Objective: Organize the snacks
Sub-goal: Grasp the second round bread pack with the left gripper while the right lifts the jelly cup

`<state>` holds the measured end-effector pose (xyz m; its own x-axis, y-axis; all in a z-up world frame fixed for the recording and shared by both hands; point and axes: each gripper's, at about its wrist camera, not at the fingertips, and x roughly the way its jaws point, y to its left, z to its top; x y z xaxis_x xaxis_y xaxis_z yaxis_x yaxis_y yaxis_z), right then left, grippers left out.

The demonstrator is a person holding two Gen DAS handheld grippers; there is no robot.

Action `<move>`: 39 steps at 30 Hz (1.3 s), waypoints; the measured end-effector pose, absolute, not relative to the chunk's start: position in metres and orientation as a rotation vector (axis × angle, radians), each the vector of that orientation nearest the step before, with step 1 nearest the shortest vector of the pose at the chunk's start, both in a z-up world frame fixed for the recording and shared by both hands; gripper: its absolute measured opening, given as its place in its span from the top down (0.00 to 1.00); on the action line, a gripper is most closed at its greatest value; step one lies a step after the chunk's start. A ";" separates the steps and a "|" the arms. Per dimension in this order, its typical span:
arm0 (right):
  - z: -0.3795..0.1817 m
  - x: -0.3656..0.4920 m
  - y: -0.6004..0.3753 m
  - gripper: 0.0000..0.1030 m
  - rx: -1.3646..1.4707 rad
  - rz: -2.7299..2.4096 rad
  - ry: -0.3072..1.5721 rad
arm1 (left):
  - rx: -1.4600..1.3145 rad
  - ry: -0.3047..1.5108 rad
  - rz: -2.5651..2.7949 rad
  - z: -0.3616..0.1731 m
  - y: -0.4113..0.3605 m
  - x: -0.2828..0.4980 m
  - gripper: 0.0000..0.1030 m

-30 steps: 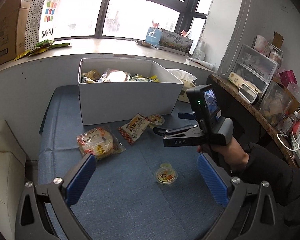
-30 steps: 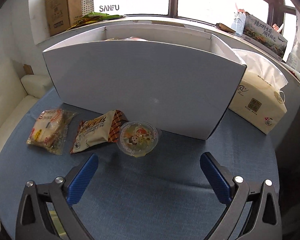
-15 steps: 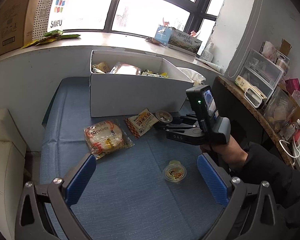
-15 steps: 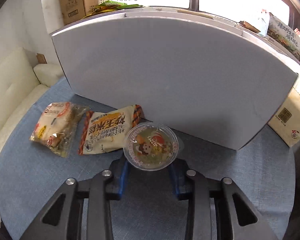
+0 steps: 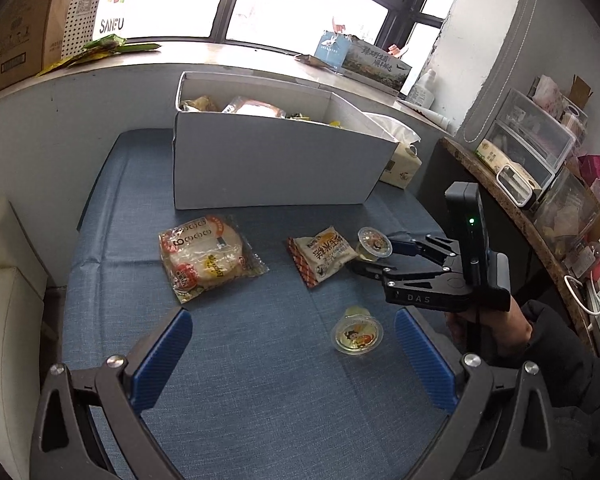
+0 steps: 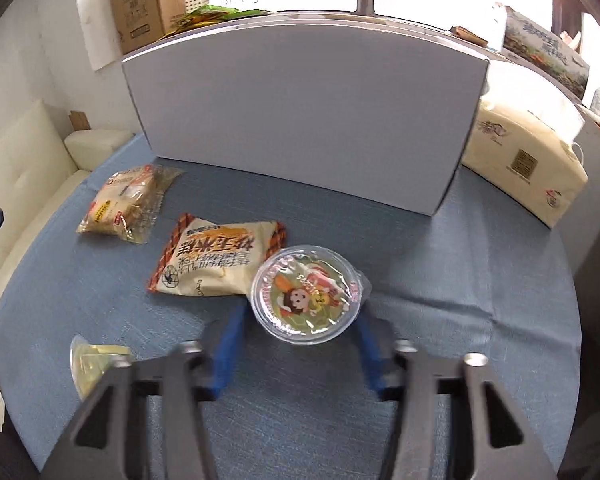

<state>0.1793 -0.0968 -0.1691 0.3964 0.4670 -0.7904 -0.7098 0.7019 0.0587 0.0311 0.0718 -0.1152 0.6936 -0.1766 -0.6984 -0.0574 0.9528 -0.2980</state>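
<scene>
Meanwhile, snacks are being gathered toward the white box (image 5: 276,168), which is standing part-filled at the back of the blue cloth (image 5: 260,400).

Lying loose in front of it, within easy reach, are the round bread packet (image 5: 208,258) and the corn snack packet (image 5: 324,254). The right gripper (image 6: 300,318) is straddling a jelly cup (image 6: 306,294) touching that packet, its jaws having just been opening and now seeming clear of the cup. The left gripper (image 5: 291,320) is hovering spread and empty over a second jelly cup (image 5: 357,334), likely lining up to grasp it.
</scene>
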 end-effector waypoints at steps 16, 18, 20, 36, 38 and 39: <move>-0.156 0.199 -0.136 0.52 -0.172 0.789 0.857 | -0.307 0.810 -0.073 -0.117 0.066 0.033 0.00; -0.159 0.201 -0.136 0.53 -0.179 0.787 0.840 | -0.308 0.811 -0.071 -0.118 0.067 0.034 0.00; -0.156 0.199 -0.138 0.53 -0.182 0.805 0.823 | -0.312 0.812 -0.073 -0.119 0.068 0.035 0.00; -0.114 0.143 -0.153 0.53 -0.135 0.845 0.732 | -0.312 0.972 0.023 -0.182 0.114 0.119 0.00; -0.110 0.137 -0.160 0.53 -0.112 0.843 0.734 | -0.319 0.996 0.062 -0.191 0.117 0.130 0.00; -0.108 0.136 -0.164 0.53 -0.103 0.847 0.737 | -0.304 1.000 0.087 -0.194 0.116 0.135 0.00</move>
